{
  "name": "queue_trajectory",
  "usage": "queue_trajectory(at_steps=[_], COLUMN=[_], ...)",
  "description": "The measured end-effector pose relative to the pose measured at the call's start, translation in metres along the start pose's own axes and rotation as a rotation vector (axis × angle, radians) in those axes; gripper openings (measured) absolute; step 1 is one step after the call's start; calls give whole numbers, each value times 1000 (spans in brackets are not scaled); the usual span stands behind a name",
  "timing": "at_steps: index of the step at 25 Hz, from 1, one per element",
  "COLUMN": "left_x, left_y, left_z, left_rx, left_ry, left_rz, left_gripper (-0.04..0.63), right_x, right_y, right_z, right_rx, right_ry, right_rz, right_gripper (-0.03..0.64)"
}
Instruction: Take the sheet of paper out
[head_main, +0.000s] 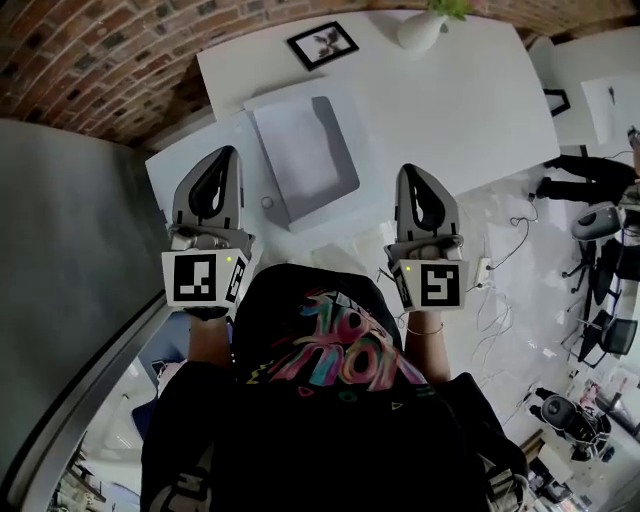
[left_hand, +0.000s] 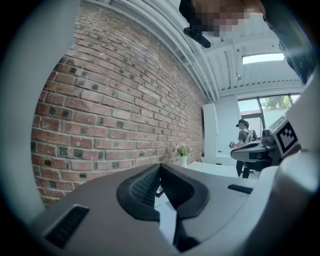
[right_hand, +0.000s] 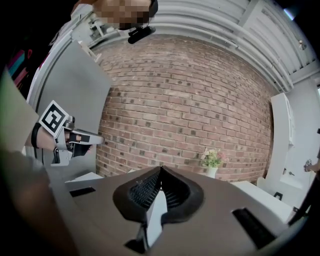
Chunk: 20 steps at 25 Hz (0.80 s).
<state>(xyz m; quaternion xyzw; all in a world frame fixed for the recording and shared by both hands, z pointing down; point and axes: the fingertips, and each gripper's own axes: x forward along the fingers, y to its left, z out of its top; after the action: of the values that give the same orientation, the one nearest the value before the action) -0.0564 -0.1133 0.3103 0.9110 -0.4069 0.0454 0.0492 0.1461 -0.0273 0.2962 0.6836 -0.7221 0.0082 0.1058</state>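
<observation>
A white sheet of paper (head_main: 293, 138) lies inside a translucent grey folder (head_main: 342, 168) on the white table (head_main: 460, 110), straight ahead in the head view. My left gripper (head_main: 225, 153) hovers over the table's near left corner, just left of the folder, shut and holding nothing. My right gripper (head_main: 410, 170) is over the near edge to the folder's right, also shut and holding nothing. In the left gripper view the jaws of the left gripper (left_hand: 160, 165) meet at the tips; the right gripper (right_hand: 160, 169) shows the same in its own view. Neither touches the folder.
A black picture frame (head_main: 322, 44) and a white vase (head_main: 420, 28) with a plant stand at the table's far edge by the brick wall (head_main: 110, 60). A grey panel (head_main: 70, 270) rises on the left. Cables (head_main: 500, 300) lie on the floor at right. A person (left_hand: 244, 137) stands far off.
</observation>
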Motion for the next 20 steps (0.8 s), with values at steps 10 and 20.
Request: queue_trajectory(at_steps=[10, 20], left_x=[15, 16], left_y=[-16, -41], left_z=[-9, -21], left_rx=[-40, -82], left_ry=[-17, -5], left_rz=[207, 323], left_gripper=[25, 25], right_x=[46, 53], right_y=[-31, -39], right_z=[-7, -20], right_rx=[-53, -116], right_ry=[-33, 0], right_rz=[239, 416], right_gripper=[18, 18])
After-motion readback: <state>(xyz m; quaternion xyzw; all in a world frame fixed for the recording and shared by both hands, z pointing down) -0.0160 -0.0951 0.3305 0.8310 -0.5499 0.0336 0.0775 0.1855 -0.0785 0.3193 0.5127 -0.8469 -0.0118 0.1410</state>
